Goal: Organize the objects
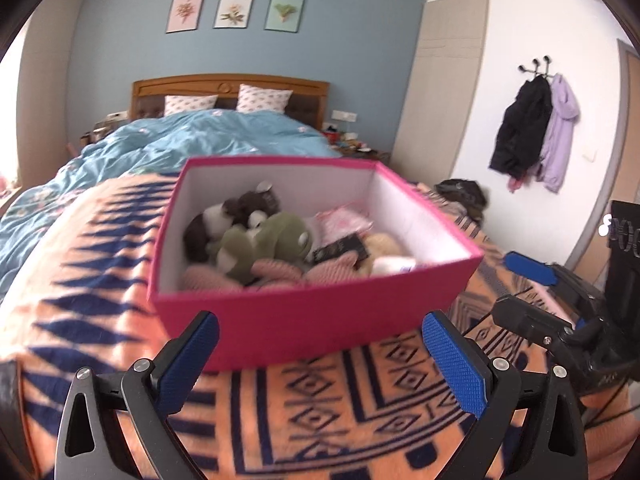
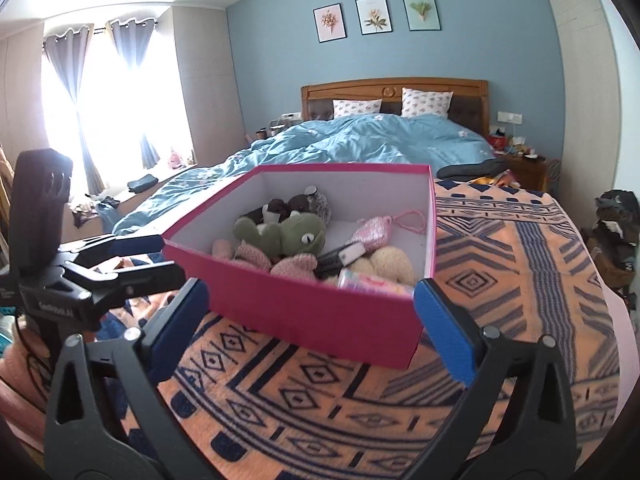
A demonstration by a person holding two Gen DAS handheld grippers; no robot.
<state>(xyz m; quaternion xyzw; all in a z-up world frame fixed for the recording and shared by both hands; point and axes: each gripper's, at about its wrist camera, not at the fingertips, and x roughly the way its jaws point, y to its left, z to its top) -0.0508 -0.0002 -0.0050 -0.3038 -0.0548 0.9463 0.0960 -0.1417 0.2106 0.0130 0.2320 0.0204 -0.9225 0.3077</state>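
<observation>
Your left gripper [image 1: 320, 354] sits at the bottom centre of its frame with both blue pads spread wide and nothing between them; your right gripper [image 2: 310, 320] is the same in its own view, jaws wide apart and empty. Each one shows up at the edge of the other's picture: the right at the far right of the left view, the left at the far left of the right view, so you have them side by side on the near side of the box.

The pink box [image 1: 312, 320] stands in the middle of both frames on the orange patterned blanket [image 1: 340, 408], lid off, with the blue duvet [image 1: 180, 136] behind it. Inside it lie a green frog plush [image 1: 272, 240], a dark brown and white plush [image 1: 236, 212] toward the upper left of the interior, a pink knitted toy [image 1: 276, 272] along the near wall, a cream plush [image 2: 390, 262], a pink pouch [image 2: 374, 226] and a small black item [image 1: 342, 250].

No loose toy shows on the blanket in either view, so the gathering looks finished or close to it. What follows is probably closing or shifting the box; no lid is in view, so you need to find it first, or else bring one gripper to each side wall and lift evenly
</observation>
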